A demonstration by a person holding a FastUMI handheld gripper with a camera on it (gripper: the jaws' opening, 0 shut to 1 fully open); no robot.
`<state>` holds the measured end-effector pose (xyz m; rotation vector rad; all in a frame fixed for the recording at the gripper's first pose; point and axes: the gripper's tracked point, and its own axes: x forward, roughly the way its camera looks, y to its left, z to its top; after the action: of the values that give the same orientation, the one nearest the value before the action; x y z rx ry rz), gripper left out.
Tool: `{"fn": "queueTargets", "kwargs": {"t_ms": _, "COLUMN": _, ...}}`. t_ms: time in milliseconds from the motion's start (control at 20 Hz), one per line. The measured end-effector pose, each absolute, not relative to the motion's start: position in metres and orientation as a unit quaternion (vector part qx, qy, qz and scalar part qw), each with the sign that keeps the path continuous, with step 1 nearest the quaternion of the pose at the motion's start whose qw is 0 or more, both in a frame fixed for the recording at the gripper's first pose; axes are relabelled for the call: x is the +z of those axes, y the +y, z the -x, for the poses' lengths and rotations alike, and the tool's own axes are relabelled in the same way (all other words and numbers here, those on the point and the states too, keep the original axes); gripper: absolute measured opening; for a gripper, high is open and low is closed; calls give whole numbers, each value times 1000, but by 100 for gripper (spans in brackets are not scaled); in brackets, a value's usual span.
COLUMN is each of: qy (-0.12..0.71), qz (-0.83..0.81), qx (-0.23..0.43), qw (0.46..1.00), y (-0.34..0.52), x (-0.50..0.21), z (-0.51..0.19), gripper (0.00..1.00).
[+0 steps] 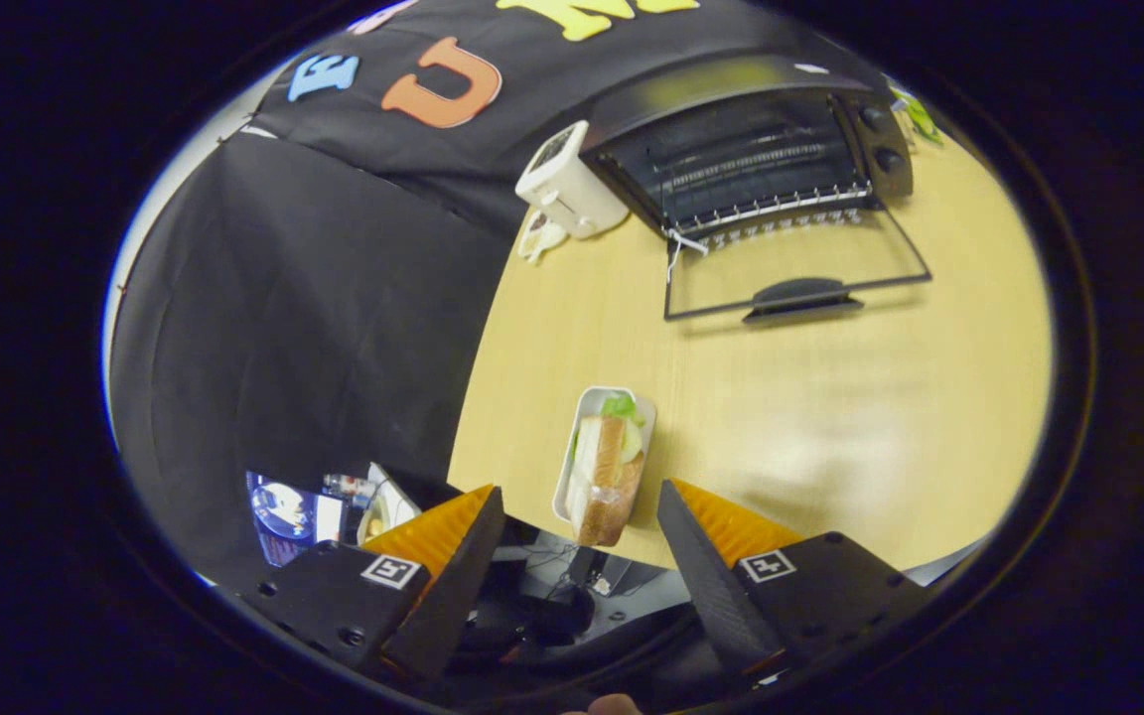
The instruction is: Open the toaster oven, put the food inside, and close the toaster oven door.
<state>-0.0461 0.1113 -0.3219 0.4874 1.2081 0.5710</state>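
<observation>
Hovering above a pale wood-grain table (810, 417), the gripper (580, 501) held its two wedge-shaped black fingers with ridged orange backs wide apart, touching nothing. Between their tips lay a sandwich (607, 477), crusty bread with green lettuce, in a narrow white tray (584, 412) at the table's edge. Well beyond stood the black toaster oven (746, 149), its glass door (795, 273) folded flat, wire rack showing. Beside it sat a white boxy appliance (567, 184), hard to identify

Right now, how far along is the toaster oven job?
Opening looks done: the toaster oven door lies flat on the table. In hand: the open gripper straddles the sandwich on its white tray without gripping it. Left: load the sandwich, close the door.
</observation>
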Motion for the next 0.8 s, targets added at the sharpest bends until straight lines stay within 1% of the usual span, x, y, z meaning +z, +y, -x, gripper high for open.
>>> {"fn": "queueTargets", "kwargs": {"t_ms": 250, "qy": 592, "qz": -215, "qx": 266, "qw": 730, "y": 130, "x": -361, "z": 41, "gripper": 99}}
{"fn": "queueTargets", "kwargs": {"t_ms": 400, "qy": 613, "qz": -228, "qx": 260, "qw": 711, "y": 134, "x": -378, "z": 40, "gripper": 95}}
{"fn": "queueTargets", "kwargs": {"t_ms": 500, "qy": 626, "qz": -251, "qx": 261, "qw": 691, "y": 139, "x": -377, "z": 42, "gripper": 82}}
{"fn": "queueTargets", "kwargs": {"t_ms": 600, "qy": 629, "qz": -261, "qx": 263, "qw": 683, "y": 140, "x": -377, "z": 43, "gripper": 70}}
{"fn": "queueTargets", "kwargs": {"t_ms": 650, "qy": 632, "qz": -259, "qx": 263, "qw": 681, "y": 139, "x": -379, "z": 43, "gripper": 59}}
{"fn": "queueTargets", "kwargs": {"t_ms": 750, "qy": 643, "qz": -267, "qx": 258, "qw": 670, "y": 137, "x": -378, "z": 45, "gripper": 42}}
{"fn": "queueTargets", "kwargs": {"t_ms": 800, "qy": 647, "qz": -275, "qx": 256, "qw": 664, "y": 136, "x": -378, "z": 46, "gripper": 40}}
